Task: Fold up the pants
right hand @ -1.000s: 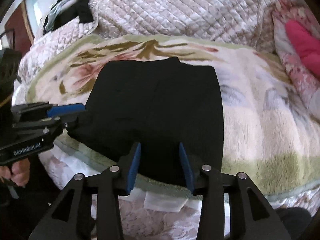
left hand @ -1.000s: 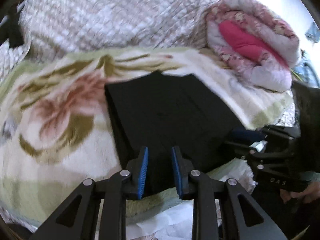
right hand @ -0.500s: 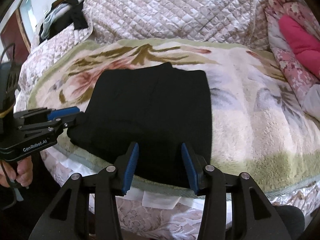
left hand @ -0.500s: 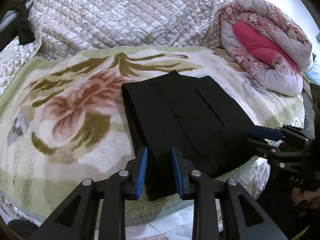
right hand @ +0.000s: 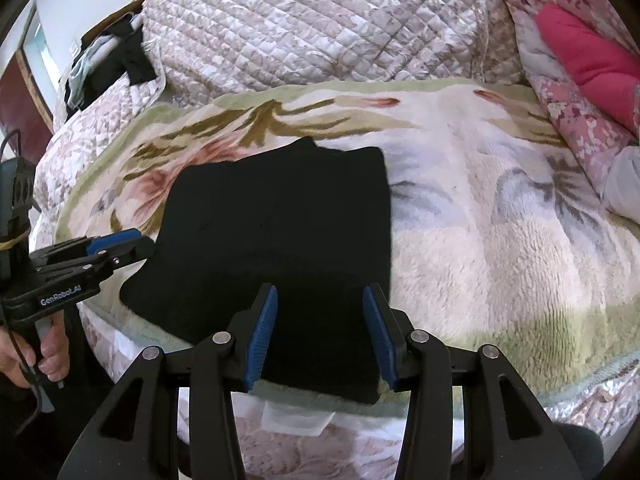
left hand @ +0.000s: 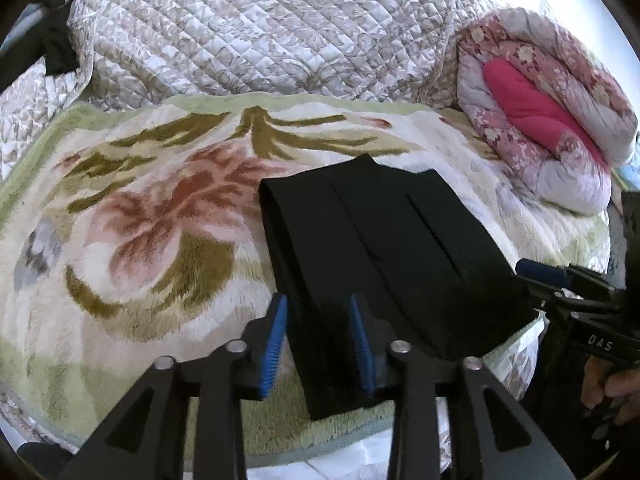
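Black pants (left hand: 380, 248) lie folded into a flat rectangle on a floral blanket (left hand: 140, 220). My left gripper (left hand: 317, 304) hovers over their near left corner. Its jaws are opening: the cloth shows between the blue pads, and they do not press it. In the right wrist view the pants (right hand: 280, 232) spread ahead, and my right gripper (right hand: 320, 296) stands open above their near edge with nothing gripped. Each gripper shows in the other's view: the right gripper (left hand: 536, 272) by the right corner, the left gripper (right hand: 116, 244) at the left corner.
A quilted bedspread (left hand: 260, 32) rises behind the blanket. A rolled pink floral duvet (left hand: 540, 120) lies at the right. Dark clothes (right hand: 108, 60) are piled at the far left. A person's hand (right hand: 24, 356) holds the left gripper's handle. The bed's near edge runs just below the pants.
The left jaws have spread wider apart. Both grippers have drawn back and up a little from the pants, which lie still on the blanket.
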Tool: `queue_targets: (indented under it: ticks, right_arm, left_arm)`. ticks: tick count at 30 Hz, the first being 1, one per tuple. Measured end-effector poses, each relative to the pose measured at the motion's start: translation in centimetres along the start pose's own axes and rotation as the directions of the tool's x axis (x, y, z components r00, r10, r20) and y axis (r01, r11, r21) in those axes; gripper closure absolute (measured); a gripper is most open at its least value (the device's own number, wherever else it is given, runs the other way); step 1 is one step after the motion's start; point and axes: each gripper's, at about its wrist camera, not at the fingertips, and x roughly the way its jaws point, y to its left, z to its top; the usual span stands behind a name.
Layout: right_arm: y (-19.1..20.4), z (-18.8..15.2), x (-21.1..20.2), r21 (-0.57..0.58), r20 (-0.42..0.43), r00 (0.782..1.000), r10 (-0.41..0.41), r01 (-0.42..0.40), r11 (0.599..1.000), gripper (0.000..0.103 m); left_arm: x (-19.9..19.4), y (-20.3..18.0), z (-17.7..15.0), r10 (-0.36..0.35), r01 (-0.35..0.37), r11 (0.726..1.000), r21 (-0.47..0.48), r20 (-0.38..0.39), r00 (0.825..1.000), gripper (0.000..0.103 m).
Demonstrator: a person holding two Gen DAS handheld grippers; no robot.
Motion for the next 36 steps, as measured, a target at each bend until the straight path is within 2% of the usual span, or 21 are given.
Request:
queue_targets:
  ticks: [3, 7, 10, 19, 23, 27, 29, 31, 33, 36]
  right_arm:
    - [-1.7, 0.7, 0.9, 0.055, -0.008, 0.999, 0.032, -0.032, 0.998, 0.057]
    - [-3.6, 1.5, 2.9, 0.135, -0.056, 0.993, 0.102, -0.093, 0.986, 0.056]
    - [-4.2, 1.6, 3.8, 0.184, -0.060, 0.987, 0.149, -0.136, 0.974, 0.055]
    - [-5.0, 2.3, 4.9, 0.251, -0.051, 0.966, 0.253, -0.233, 0.940, 0.054]
    - [-4.9, 2.0, 4.7, 0.233, -0.064, 0.967, 0.246, -0.225, 0.946, 0.066]
    - [-4.9, 2.7, 5.7, 0.226, -0.081, 0.965, 0.249, -0.225, 0.948, 0.072]
    - [-4.7, 3.1, 5.8, 0.224, -0.089, 0.963, 0.254, -0.229, 0.947, 0.082]
    - [-4.2, 3.3, 5.0, 0.199, -0.076, 0.967, 0.244, -0.225, 0.954, 0.086]
    - [-4.0, 3.6, 4.0, 0.210, -0.048, 0.961, 0.272, -0.256, 0.944, 0.087]
    - [-3.0, 4.6, 2.6, 0.177, -0.011, 0.959, 0.284, -0.278, 0.944, 0.088]
  left_arm:
    - [0.8, 1.0, 0.6, -0.034, 0.034, 0.998, -0.049, 0.008, 0.999, 0.054]
    - [2.9, 2.6, 1.2, -0.086, 0.083, 0.989, -0.126, -0.016, 0.996, 0.052]
    - [4.0, 3.4, 1.3, -0.134, 0.130, 0.977, -0.168, -0.014, 0.991, 0.046]
    - [6.2, 3.7, 2.1, -0.238, 0.237, 0.951, -0.201, 0.019, 0.971, 0.041]
    - [5.5, 3.3, 1.5, -0.235, 0.233, 0.950, -0.207, 0.015, 0.972, 0.051]
    - [5.7, 3.7, 1.3, -0.242, 0.239, 0.942, -0.236, 0.016, 0.970, 0.058]
    - [5.7, 3.4, 1.8, -0.230, 0.225, 0.946, -0.233, 0.007, 0.973, 0.063]
    - [5.3, 3.0, 2.2, -0.220, 0.216, 0.952, -0.215, 0.007, 0.975, 0.070]
    - [4.3, 2.5, 2.6, -0.222, 0.221, 0.955, -0.196, 0.019, 0.975, 0.076]
    - [3.4, 2.2, 3.3, -0.230, 0.232, 0.956, -0.180, 0.031, 0.973, 0.079]
